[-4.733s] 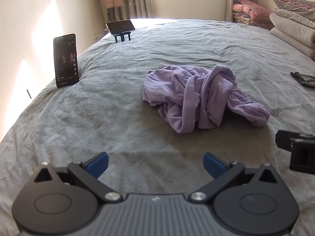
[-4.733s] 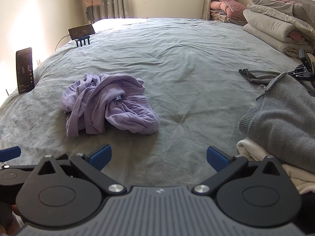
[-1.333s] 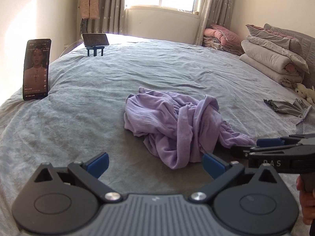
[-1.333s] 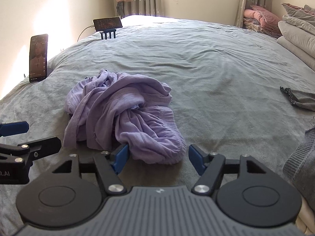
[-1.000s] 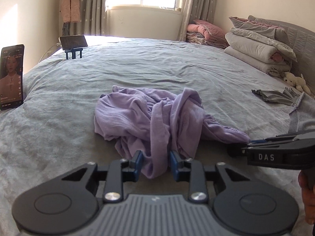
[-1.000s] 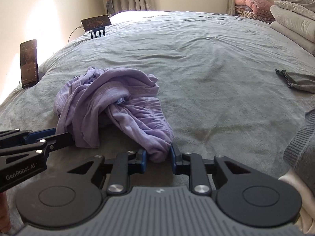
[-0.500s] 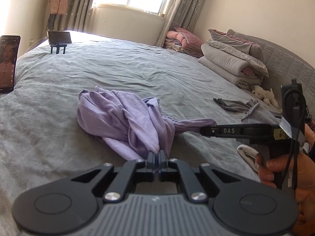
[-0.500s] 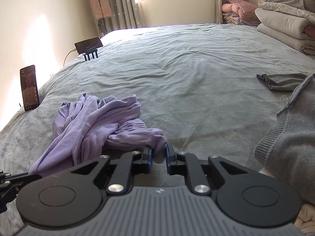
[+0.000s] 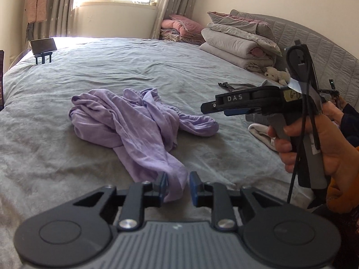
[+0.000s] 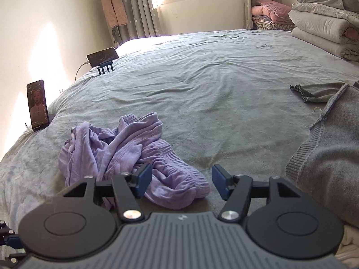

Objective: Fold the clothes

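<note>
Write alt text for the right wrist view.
A crumpled purple garment lies on a grey bed, its ribbed end between the open blue fingers of the right gripper, whose jaws have just been opening. A grey knit sweater lies at right; two phones stand at the left edge.

The purple garment (image 10: 125, 154) lay so bunched on the bed (image 10: 224, 85) that its type and inner folds could not be made out. The right gripper's body covered its near hem. A grey knit sweater (image 10: 332, 161) ran off the right edge, over a cream cloth (image 10: 349, 246) mostly hidden beneath it. The upright phone (image 9: 1, 78) was cut by the left edge. The small toy (image 9: 277, 75) by the folded quilts (image 9: 237, 44) was too small to identify.
</note>
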Available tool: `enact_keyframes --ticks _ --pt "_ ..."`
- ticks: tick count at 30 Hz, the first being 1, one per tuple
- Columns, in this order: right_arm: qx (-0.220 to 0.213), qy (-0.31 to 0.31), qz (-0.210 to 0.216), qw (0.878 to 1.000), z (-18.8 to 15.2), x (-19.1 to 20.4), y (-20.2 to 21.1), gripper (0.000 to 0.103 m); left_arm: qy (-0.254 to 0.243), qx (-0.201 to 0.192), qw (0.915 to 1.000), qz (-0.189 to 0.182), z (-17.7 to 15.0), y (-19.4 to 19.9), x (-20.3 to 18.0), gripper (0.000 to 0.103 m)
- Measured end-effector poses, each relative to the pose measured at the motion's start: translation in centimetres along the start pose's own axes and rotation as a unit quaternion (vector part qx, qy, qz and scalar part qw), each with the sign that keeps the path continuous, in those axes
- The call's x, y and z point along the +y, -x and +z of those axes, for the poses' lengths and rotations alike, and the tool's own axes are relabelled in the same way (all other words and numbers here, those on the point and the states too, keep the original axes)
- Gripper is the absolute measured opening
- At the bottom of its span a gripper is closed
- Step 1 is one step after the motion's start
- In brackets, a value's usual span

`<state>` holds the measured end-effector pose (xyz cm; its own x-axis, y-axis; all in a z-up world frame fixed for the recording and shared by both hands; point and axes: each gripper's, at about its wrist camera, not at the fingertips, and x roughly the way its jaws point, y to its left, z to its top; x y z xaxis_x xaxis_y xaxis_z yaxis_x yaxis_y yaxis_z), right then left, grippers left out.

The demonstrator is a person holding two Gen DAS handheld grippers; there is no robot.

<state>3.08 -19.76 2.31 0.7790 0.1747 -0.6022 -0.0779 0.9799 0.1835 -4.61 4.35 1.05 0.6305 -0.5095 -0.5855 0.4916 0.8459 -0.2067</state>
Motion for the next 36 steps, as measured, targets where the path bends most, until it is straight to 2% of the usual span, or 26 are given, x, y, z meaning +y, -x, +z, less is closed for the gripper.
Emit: enact_keyframes --ticks 1,2,6,13,21,23,25,27,29,31,33,36 --pt "-0.001 0.003 0.004 1.000 0.1 0.3 0.0 0.063 0.006 -0.005 0.9999 0.006 0.1 0.1 0.4 0.055" --pt "0.000 0.004 0.010 1.000 0.1 0.7 0.0 0.063 0.012 -0.012 0.9998 0.011 0.2 0.2 0.7 0.055" --pt "0.007 0.011 0.030 0.999 0.1 2.0 -0.5 0.063 0.047 -0.024 0.9980 0.034 1.2 -0.4 2.2 0.056" --pt "0.021 0.031 0.039 0.999 0.0 4.0 -2.0 0.063 0.108 -0.033 0.9913 0.068 2.8 -2.6 4.6 0.056" --pt "0.043 0.038 0.045 0.997 -0.4 4.8 -3.6 0.063 0.164 -0.048 0.9821 0.080 4.6 -5.7 6.6 0.054" --pt "0.049 0.037 0.044 0.997 -0.5 4.6 -4.0 0.059 0.174 -0.052 0.9801 0.080 4.9 -6.5 7.0 0.054" --pt "0.057 0.032 0.046 0.997 -0.7 4.4 -4.4 0.049 0.178 -0.053 0.9793 0.080 5.0 -7.3 7.1 0.053" --pt "0.065 0.029 0.047 0.996 -0.9 4.1 -4.7 0.042 0.177 -0.051 0.9793 0.084 4.9 -8.0 7.2 0.047" --pt "0.067 0.032 0.043 0.996 -1.0 4.0 -4.8 0.033 0.172 -0.044 0.9802 0.088 4.7 -8.5 7.3 0.027" --pt "0.063 0.028 0.043 0.997 -0.9 3.8 -4.6 0.020 0.171 -0.042 0.9802 0.091 4.5 -8.6 7.3 0.014" --pt "0.059 0.019 0.046 0.997 -0.7 3.4 -4.2 0.015 0.179 -0.046 0.9784 0.092 4.5 -8.1 7.3 0.010" --pt "0.047 0.009 0.044 0.998 -0.5 2.8 -3.4 0.013 0.183 -0.050 0.9772 0.094 4.5 -6.8 7.0 0.009"
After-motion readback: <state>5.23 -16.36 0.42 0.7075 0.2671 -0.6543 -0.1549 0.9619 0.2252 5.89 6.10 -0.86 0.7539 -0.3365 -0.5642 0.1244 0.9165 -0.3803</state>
